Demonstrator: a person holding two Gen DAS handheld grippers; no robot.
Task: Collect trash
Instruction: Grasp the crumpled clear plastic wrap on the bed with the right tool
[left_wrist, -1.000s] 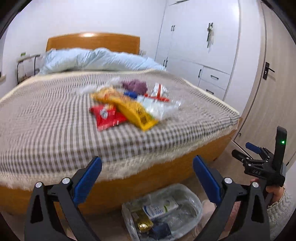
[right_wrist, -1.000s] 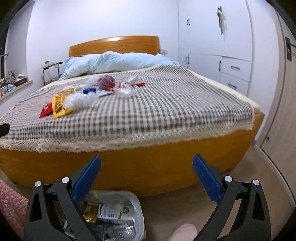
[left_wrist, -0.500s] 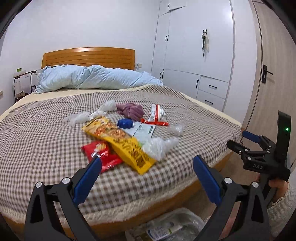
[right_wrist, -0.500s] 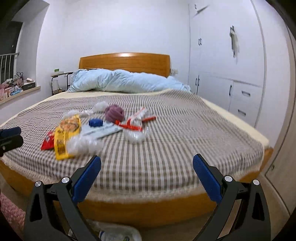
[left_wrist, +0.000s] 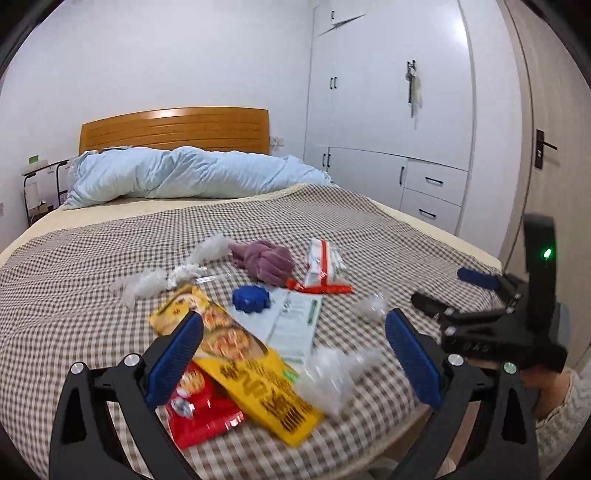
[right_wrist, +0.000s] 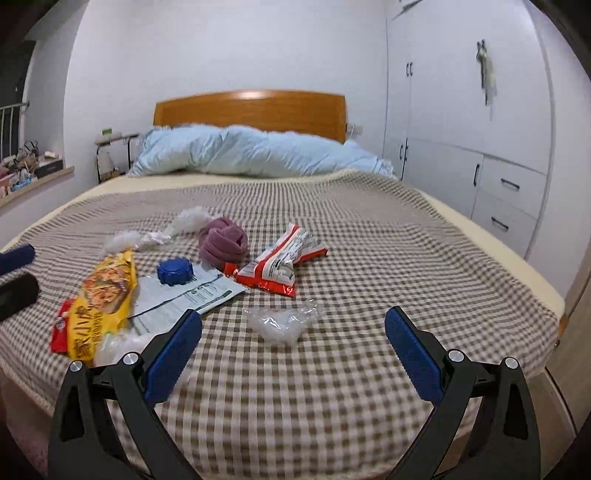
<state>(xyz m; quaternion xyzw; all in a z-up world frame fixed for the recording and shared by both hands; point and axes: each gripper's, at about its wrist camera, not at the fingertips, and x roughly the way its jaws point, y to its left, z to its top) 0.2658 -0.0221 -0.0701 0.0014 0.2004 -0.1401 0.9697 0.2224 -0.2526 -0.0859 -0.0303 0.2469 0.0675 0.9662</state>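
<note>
The red wrapper (right_wrist: 59, 328) lies mostly hidden under the yellow snack bag (right_wrist: 103, 299), its print unreadably blurred.

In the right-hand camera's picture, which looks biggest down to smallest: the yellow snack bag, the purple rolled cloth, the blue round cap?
1. Yellow snack bag, plainly the largest.
2. Purple rolled cloth.
3. Blue round cap, the smallest.
The bag lies nearest the camera and the cloth farthest, which inflates the bag somewhat.

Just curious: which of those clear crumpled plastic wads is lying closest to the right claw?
The lone clear wad just ahead of the right claw; the others lie far off, beyond the yellow packet.
</note>
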